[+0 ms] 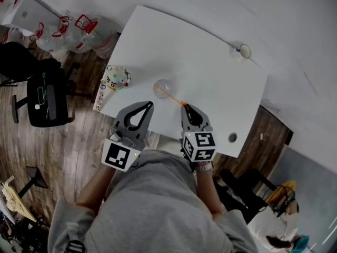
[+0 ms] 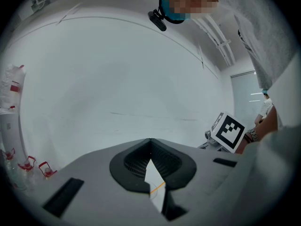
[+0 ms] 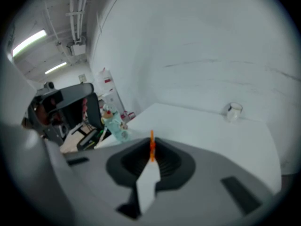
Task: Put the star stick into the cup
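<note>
Right gripper (image 1: 185, 106) clamps star stick (image 1: 172, 97), tip seemingly in cup (image 1: 167, 81); left gripper (image 1: 151, 104) closed

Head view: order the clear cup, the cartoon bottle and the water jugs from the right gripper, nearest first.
1. clear cup, just ahead of the right gripper.
2. cartoon bottle, at the left edge of the table.
3. water jugs, far upper left.

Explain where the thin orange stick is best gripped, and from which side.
At its near end, from the person's side, as the right tongs hold the thin orange stick: slender, it slants towards the clear cup, leaving its far tip free.
</note>
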The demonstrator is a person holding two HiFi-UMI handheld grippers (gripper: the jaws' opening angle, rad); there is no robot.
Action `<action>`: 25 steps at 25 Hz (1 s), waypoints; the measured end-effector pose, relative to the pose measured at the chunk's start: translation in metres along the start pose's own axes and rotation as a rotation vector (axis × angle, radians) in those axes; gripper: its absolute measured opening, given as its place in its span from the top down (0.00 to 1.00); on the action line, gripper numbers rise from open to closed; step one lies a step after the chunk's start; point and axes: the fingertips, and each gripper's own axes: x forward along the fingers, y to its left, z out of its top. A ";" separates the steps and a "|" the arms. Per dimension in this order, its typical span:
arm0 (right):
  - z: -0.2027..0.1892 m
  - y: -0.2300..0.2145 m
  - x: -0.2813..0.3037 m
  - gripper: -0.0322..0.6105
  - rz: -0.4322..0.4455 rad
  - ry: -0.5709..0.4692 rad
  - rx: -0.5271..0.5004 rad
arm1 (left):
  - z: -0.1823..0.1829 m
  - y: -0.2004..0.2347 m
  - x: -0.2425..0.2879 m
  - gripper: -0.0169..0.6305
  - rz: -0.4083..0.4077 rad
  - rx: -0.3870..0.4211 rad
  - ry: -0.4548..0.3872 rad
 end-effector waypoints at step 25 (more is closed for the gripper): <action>-0.013 -0.004 -0.002 0.72 -0.036 0.018 0.043 | -0.003 0.001 -0.015 0.93 0.006 -0.003 -0.001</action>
